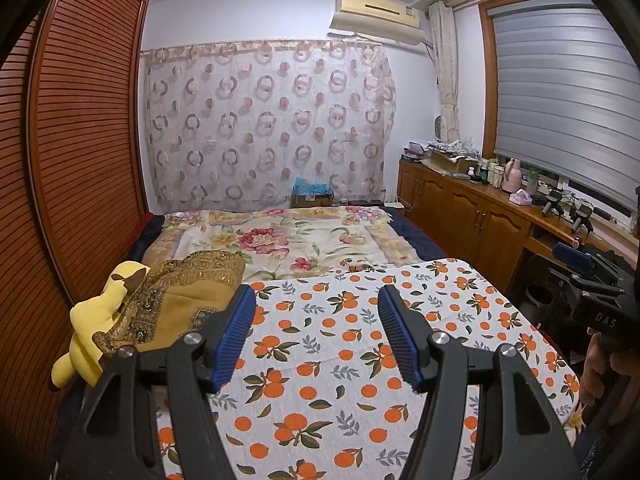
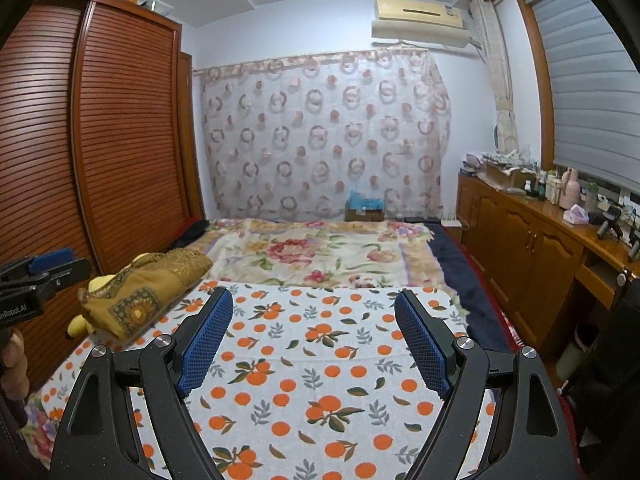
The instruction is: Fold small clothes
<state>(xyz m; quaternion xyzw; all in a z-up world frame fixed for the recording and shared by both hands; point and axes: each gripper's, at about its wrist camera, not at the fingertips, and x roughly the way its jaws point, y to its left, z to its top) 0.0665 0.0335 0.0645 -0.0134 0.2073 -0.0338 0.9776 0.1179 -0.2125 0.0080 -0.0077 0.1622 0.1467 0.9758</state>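
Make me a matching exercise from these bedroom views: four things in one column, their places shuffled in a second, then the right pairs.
Things
1. cream wall air conditioner
2. yellow plush toy
3. orange-fruit printed cloth
4. pink bottle-shaped flask

Places
A. spread flat on the near end of the bed, under both open grippers
B. high on the far wall, above the circle-patterned curtain
C. on the wooden sideboard under the window blind
D. at the bed's left edge, partly under the folded mustard patterned cloth

Pairs: 1-B, 2-D, 3-A, 4-C
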